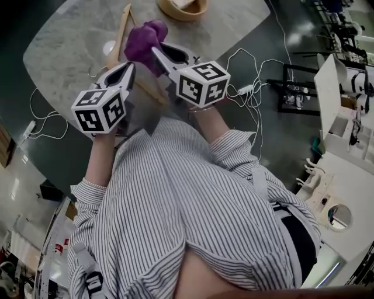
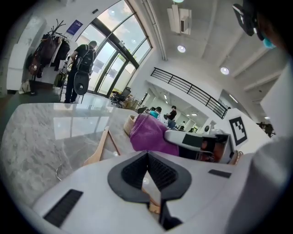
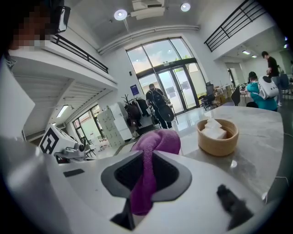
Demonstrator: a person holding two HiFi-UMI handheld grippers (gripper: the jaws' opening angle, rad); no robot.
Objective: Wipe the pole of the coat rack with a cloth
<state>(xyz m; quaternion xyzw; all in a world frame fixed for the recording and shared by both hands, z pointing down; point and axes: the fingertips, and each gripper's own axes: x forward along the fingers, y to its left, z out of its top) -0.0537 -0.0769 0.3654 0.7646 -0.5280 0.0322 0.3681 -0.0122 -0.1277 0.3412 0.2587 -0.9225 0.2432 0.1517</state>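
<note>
Wooden bars of the coat rack lie on the marble table; in the left gripper view they are just ahead of the jaws. A purple cloth is bunched in my right gripper, which is shut on it above the rack. In the right gripper view the cloth hangs down between the jaws. My left gripper sits left of the cloth, tips closed. A sliver of wood shows through the gap under them. The cloth is close on its right.
A round wooden bowl holding white pieces stands at the table's far side, seen also in the right gripper view. White cables run over the dark floor to the right. White furniture stands at the far right.
</note>
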